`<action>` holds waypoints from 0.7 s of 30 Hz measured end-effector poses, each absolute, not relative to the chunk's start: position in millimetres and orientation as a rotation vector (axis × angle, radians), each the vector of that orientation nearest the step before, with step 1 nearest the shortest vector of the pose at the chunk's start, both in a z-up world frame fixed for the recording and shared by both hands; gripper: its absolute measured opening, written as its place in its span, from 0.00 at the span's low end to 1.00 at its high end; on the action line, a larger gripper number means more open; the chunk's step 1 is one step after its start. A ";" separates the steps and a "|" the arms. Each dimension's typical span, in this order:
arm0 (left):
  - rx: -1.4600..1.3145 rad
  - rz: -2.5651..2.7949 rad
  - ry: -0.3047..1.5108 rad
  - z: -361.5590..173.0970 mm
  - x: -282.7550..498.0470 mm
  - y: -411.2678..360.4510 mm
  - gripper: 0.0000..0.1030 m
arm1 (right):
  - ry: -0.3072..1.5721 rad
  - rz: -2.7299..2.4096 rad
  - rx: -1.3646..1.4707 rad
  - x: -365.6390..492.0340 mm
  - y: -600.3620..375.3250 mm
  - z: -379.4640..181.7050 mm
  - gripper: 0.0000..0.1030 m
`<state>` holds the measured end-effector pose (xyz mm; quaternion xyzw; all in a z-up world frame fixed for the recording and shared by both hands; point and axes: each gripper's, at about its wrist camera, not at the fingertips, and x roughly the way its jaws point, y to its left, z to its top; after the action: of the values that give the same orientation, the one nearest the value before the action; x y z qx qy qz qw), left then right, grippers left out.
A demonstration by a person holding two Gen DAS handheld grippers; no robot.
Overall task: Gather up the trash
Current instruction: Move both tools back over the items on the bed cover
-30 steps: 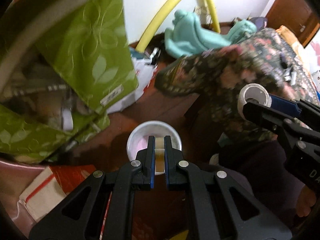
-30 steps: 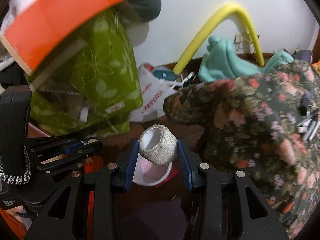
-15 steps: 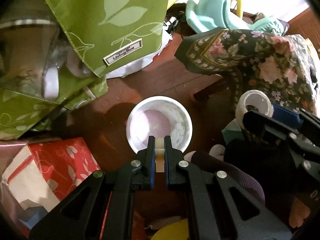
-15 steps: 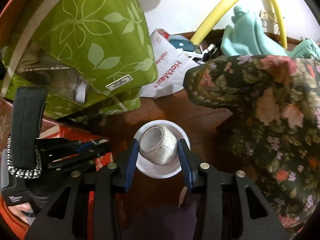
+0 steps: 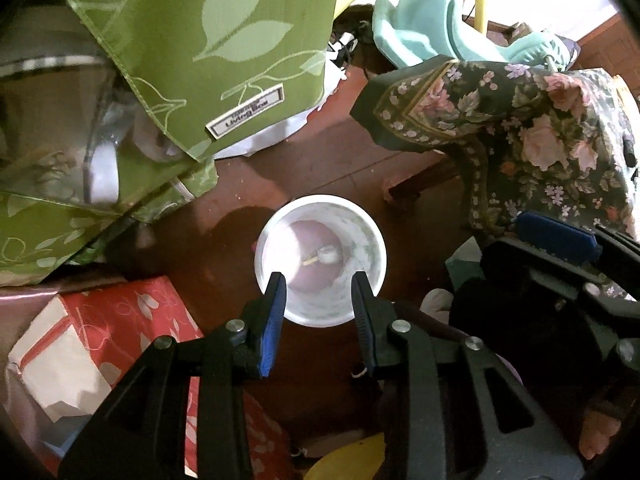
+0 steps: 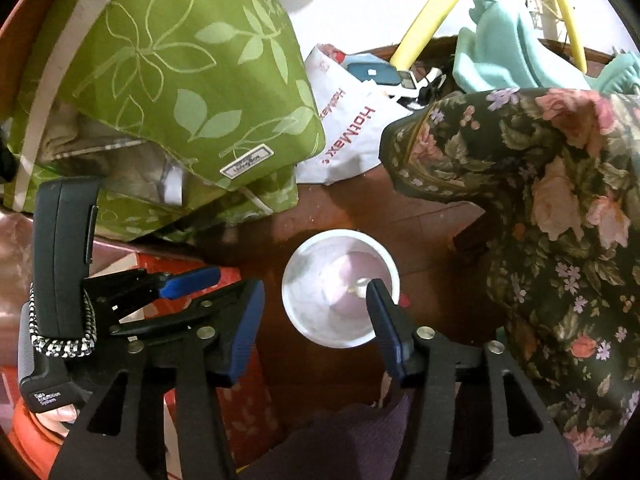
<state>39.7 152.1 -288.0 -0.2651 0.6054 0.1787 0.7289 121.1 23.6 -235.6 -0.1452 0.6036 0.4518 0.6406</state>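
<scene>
A white round bin [image 5: 321, 260] stands on the brown floor, also seen in the right wrist view [image 6: 340, 288]. At its bottom lie a white tape roll [image 5: 329, 256] and a small tan piece [image 5: 310, 262]. My left gripper [image 5: 319, 290] is open and empty, right above the bin's near rim. My right gripper [image 6: 314, 304] is open wide and empty, above the bin's left side. The left gripper also shows in the right wrist view [image 6: 176, 286].
A green leaf-print bag [image 5: 180, 60] fills the upper left. A red patterned box [image 5: 108, 340] lies at left. A dark floral cloth [image 5: 520, 128] covers furniture at right. A white plastic bag [image 6: 352, 136] and teal toy [image 5: 432, 36] lie behind.
Both grippers opened and let go of their items. The tape roll and the small tan piece dropped into the white bin. Both views tilted further down over the bin.
</scene>
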 end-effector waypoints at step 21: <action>-0.408 0.361 1.165 -190.8 55.9 91.2 0.31 | 1.088 0.921 -0.235 134.5 -61.1 -142.6 0.48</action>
<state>55.9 91.2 -190.8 -0.1901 0.5430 0.1681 0.8005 134.5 -61.1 -142.6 -0.1078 0.4978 0.4213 0.7504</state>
